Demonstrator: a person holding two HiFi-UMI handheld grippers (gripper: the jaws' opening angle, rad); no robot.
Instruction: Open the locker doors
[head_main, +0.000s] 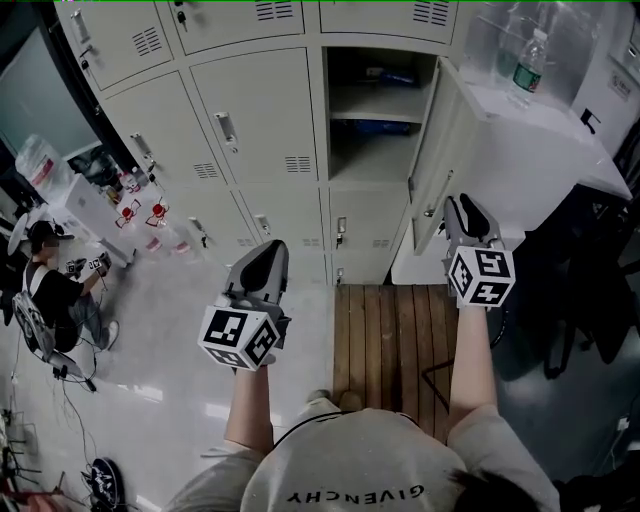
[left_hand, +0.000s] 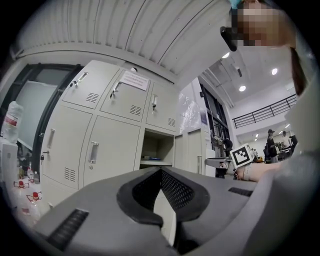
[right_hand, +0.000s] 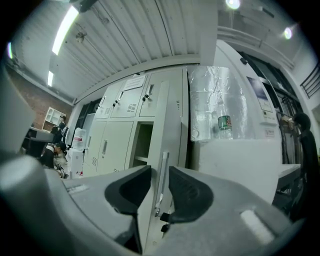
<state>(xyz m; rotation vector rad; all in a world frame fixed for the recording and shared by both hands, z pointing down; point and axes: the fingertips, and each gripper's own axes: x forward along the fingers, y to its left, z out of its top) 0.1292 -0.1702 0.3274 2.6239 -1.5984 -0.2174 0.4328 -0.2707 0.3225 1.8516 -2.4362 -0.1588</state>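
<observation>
Grey shirt at the bottom of the head view, both forearms reaching forward. Left gripper hangs over the pale floor, well short of the lockers; its claw tips meet and nothing sits between them. Right gripper is up at the open door on the right side of the bank. Its claw is apart, with the door's vertical handle standing in the gap; can't tell if either pad touches it. That door is swung out toward the person, and the open compartment shows a shelf inside. Other locker doors in view are closed. Wooden platform lies below the open locker. Water bottle stands upright on the white cabinet right of the bank. Another person sits on the floor far left.
</observation>
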